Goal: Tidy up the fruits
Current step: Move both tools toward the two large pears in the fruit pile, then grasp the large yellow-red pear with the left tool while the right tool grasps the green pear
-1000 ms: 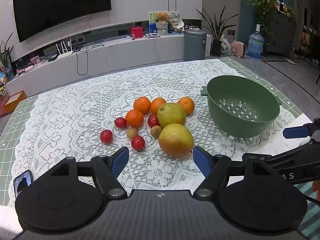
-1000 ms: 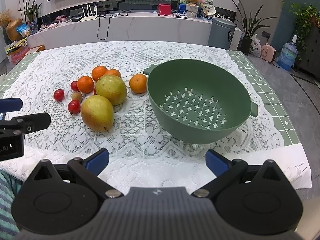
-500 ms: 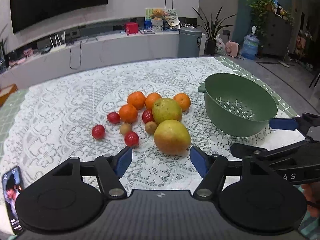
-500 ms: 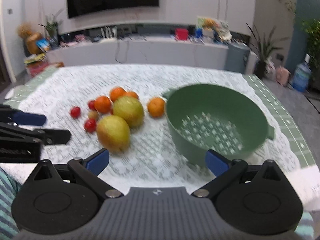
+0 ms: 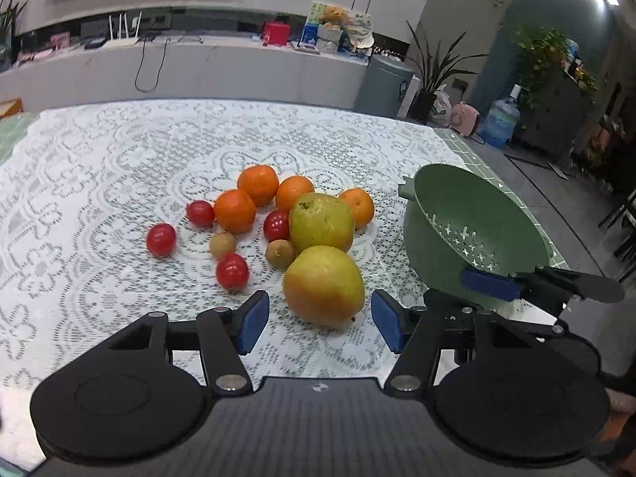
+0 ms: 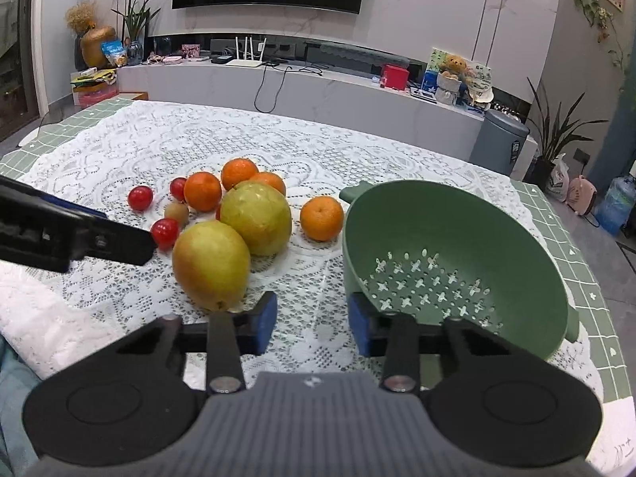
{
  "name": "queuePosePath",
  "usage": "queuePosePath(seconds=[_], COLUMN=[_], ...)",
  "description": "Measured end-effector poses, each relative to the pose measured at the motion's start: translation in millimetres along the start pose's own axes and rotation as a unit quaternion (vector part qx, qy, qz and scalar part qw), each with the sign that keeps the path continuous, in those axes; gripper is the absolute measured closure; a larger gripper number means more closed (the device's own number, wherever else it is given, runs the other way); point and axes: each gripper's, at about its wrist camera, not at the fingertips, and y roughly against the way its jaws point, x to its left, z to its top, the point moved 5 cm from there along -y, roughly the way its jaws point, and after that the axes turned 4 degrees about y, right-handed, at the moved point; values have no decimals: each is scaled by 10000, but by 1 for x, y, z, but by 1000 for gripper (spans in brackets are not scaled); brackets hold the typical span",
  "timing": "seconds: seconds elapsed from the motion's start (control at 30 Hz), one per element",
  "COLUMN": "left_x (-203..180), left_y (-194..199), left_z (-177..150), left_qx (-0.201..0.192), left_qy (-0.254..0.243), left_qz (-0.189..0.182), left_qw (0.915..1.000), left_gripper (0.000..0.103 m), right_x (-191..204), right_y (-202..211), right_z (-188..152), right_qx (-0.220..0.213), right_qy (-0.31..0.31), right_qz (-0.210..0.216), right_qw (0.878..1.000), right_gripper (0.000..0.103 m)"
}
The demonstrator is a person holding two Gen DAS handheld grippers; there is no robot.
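Observation:
A pile of fruit lies on the lace tablecloth: two large yellow-green pears, the near pear (image 5: 324, 284) (image 6: 210, 264) and the far pear (image 5: 321, 221) (image 6: 256, 218), several oranges (image 5: 234, 211) (image 6: 321, 218), several red cherry tomatoes (image 5: 232, 271) (image 6: 164, 232) and two small brown fruits (image 5: 280, 253). An empty green colander (image 5: 477, 234) (image 6: 453, 274) stands to the right. My left gripper (image 5: 318, 326) is open, its blue pads just in front of the near pear. My right gripper (image 6: 312, 322) is open and empty, between that pear and the colander.
The table's front edge is just below both grippers. A paper sheet (image 6: 616, 429) lies at the front right corner. Behind the table are a white counter (image 6: 318, 91), a grey bin (image 6: 503, 139) and potted plants.
Both grippers have moved forward and lower toward the fruit. The right gripper's jaws have narrowed and it has swung left, toward the near pear. The left gripper now frames that pear.

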Motion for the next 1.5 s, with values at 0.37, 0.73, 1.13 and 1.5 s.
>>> queuePosePath(seconds=[0.37,0.73,1.13,1.5], left_x=[11,11,12,34], left_y=[-50,-79,-83,-60], left_z=[7,12,13,5], left_qx=[624,1010,1113,1200], left_qy=[1149,1314,1207,972], left_qz=[-112,7,-178,76], left_qw=[9913,9862,9863,9880], left_gripper=[29,25,29,29], right_x=[8,13,19,33], right_y=[-11,-21,-34,-52], right_z=[4,5,6,18], right_qx=[-227,-375,-223,-467], right_qy=[656,944,1067,1528], right_qz=[48,219,305,402], right_qw=[9976,9946,9936,9863], right_gripper=[69,69,68,57])
